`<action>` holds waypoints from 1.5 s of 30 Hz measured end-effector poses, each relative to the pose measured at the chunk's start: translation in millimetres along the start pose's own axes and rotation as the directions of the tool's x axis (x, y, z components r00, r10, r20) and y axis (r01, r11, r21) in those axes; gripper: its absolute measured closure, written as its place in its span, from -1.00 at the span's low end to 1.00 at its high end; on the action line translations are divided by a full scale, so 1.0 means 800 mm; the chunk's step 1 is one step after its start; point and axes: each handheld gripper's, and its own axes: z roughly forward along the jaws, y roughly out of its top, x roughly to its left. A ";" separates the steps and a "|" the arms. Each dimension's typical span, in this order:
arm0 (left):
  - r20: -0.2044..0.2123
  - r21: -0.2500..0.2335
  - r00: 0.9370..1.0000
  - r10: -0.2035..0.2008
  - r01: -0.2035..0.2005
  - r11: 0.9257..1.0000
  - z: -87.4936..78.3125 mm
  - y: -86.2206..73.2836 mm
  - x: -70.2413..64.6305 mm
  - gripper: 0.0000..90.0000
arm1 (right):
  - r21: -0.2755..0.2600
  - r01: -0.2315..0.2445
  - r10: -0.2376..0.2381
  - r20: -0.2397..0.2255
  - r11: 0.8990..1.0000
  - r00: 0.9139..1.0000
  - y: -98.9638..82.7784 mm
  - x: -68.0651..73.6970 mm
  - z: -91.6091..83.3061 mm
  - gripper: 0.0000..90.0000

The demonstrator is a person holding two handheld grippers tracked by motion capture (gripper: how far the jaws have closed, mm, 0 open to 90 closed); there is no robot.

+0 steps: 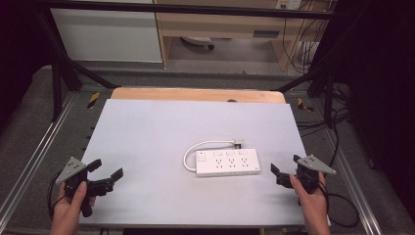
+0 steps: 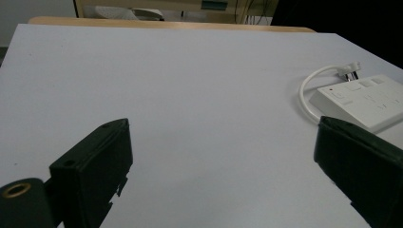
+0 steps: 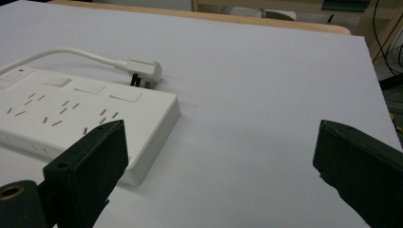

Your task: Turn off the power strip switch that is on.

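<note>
High view: a white power strip (image 1: pixel 228 162) lies in the middle of the table (image 1: pixel 147 127). Both grippers are wide open and hold nothing. The right gripper (image 1: pixel 284 169) sits just beside it and should go in slowly and straight. The left gripper (image 1: pixel 105 171) waits far off.

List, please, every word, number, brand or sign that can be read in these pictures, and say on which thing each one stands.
No text can be read.
Power strip: small marks near its switch, too small to read; no brand visible.
Plug: no readable marking.
Label on the wooden furniture behind the table: blurred, unreadable.
Yellow-black hazard stripes on the frame: a sign without words.
</note>
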 end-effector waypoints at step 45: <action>0.009 0.019 1.000 0.015 -0.015 1.000 0.002 -0.002 -0.004 -0.88 | -0.089 -0.056 0.057 0.011 0.995 0.998 0.039 0.013 -0.026 -0.95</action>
